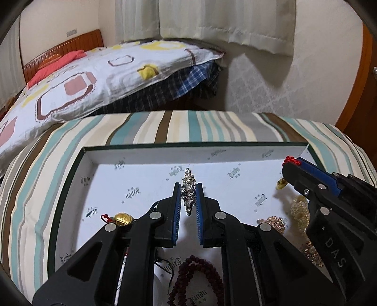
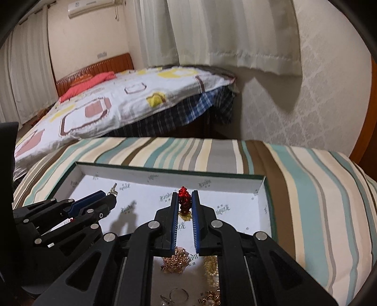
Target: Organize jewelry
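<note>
A rhinestone strand is pinched by the left hand-held gripper; a red knot charm is pinched by the right hand-held gripper, both over the tray.

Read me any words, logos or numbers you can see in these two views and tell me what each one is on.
"DAS": pale letters on the black body of the right tool, seen in the left wrist view.
Repeated grey gothic logo on the white lining of the box: too stylised and blurred to read.
Small plate on the wall above the headboard: too small to read.
Label on the air conditioner: too small to read.
</note>
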